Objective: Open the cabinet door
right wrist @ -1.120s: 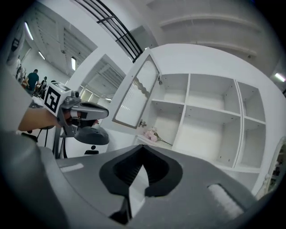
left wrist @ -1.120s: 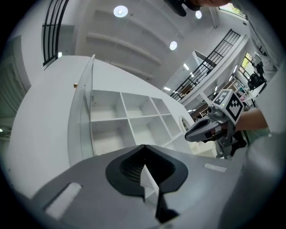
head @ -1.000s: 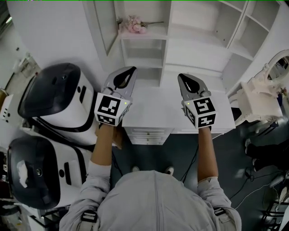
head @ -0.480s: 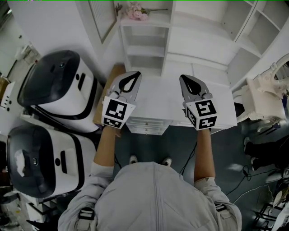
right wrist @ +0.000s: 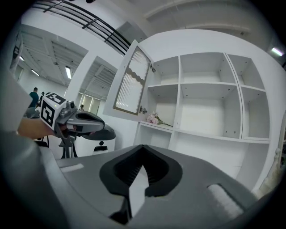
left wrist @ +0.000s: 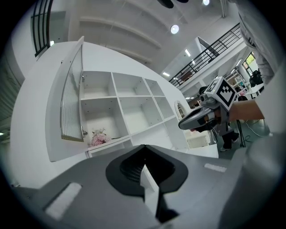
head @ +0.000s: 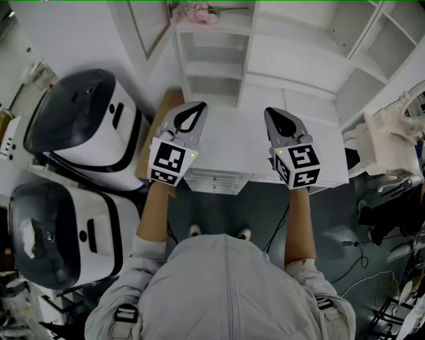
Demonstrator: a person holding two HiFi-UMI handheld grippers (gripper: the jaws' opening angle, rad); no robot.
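Note:
The white cabinet [head: 279, 60] stands ahead with open shelves. Its glass-panelled door [head: 149, 23] hangs swung open at the upper left; it also shows in the left gripper view as the door [left wrist: 71, 94] and in the right gripper view as the door [right wrist: 132, 82]. Pink flowers [head: 199, 12] lie on the shelf beside it. My left gripper [head: 192, 107] and right gripper [head: 275, 114] are held level side by side over the white desk, well short of the door. Both are shut with nothing between the jaws. Each gripper view shows the other gripper: right gripper [left wrist: 196, 120], left gripper [right wrist: 91, 123].
A white desk with small drawers [head: 222, 179] lies under the grippers. Two large white-and-black machines [head: 80, 126] [head: 60, 239] stand at the left, with a brown board [head: 156, 129] between them and the desk. A white ornate piece [head: 385, 143] and floor cables [head: 372, 265] are at the right.
Both grippers have sunk a little together, staying shut and side by side. The cabinet door stands open as before.

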